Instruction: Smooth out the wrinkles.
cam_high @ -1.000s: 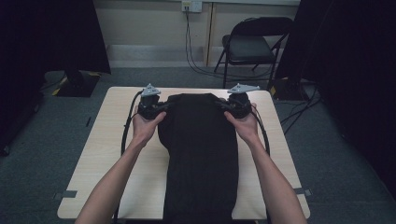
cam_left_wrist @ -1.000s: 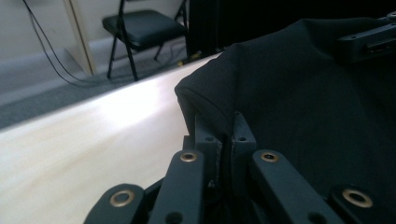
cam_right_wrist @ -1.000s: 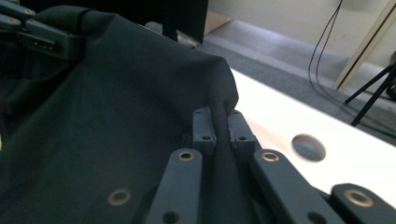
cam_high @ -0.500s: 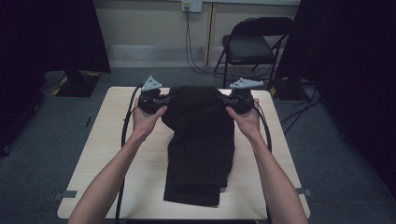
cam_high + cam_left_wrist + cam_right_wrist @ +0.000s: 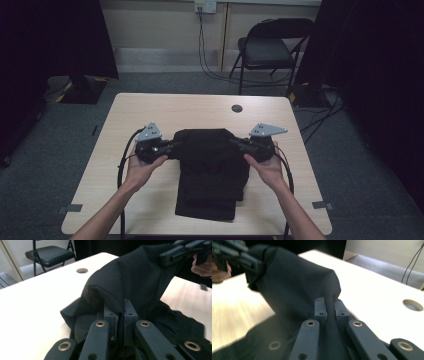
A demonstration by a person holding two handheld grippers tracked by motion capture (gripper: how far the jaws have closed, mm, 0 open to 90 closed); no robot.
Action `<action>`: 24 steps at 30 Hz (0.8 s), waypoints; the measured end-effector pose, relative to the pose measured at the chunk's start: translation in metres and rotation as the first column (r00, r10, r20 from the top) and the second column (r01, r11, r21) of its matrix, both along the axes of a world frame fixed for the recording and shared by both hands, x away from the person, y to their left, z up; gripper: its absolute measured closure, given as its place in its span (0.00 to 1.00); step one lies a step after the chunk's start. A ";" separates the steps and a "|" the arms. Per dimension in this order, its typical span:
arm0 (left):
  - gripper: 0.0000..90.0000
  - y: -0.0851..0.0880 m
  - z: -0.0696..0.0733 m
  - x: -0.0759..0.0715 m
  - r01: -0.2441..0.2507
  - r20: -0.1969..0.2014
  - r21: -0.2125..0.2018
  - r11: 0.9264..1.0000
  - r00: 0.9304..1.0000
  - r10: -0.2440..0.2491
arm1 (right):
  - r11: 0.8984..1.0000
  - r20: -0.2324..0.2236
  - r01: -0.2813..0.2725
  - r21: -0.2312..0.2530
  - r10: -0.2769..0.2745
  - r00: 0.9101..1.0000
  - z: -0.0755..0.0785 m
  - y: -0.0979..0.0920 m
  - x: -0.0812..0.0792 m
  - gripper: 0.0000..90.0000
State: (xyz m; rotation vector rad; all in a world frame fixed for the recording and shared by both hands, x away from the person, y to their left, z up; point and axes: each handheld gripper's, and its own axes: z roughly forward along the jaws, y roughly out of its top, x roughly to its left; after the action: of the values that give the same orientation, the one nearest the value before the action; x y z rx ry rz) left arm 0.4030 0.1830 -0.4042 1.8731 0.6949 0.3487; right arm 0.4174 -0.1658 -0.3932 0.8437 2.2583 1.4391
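Note:
A black garment (image 5: 210, 170) lies folded on the light wooden table (image 5: 150, 115), its lower part resting near the front edge. My left gripper (image 5: 172, 146) is shut on the garment's upper left corner, and my right gripper (image 5: 236, 143) is shut on the upper right corner. Between them the top fold is lifted a little off the layers below. In the left gripper view the cloth (image 5: 130, 282) is pinched between the jaws of my left gripper (image 5: 120, 307), with the other gripper (image 5: 182, 250) across it. The right gripper view shows the fabric (image 5: 294, 282) clamped in my right gripper (image 5: 329, 305).
A round cable hole (image 5: 237, 108) sits in the table's far middle. A black folding chair (image 5: 270, 50) stands behind the table on grey carpet, with cables (image 5: 210, 60) running down from a wall socket. Dark curtains hang at both sides.
Both grippers have pulled the garment's top edge from the far side of the table toward the person, folding it back over the lower part. The cloth pile is shorter now.

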 end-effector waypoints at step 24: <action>0.74 -0.002 -0.021 -0.067 0.125 -0.059 -0.038 0.991 0.990 -0.127 | 0.995 -0.079 -0.091 -0.039 0.088 0.993 -0.046 -0.033 -0.098 0.77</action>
State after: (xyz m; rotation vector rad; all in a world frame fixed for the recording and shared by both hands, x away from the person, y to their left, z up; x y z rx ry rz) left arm 0.3359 0.1805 -0.4249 1.8911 0.6168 0.1976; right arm 0.3191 -0.1987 -0.4390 0.8076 2.4038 1.4135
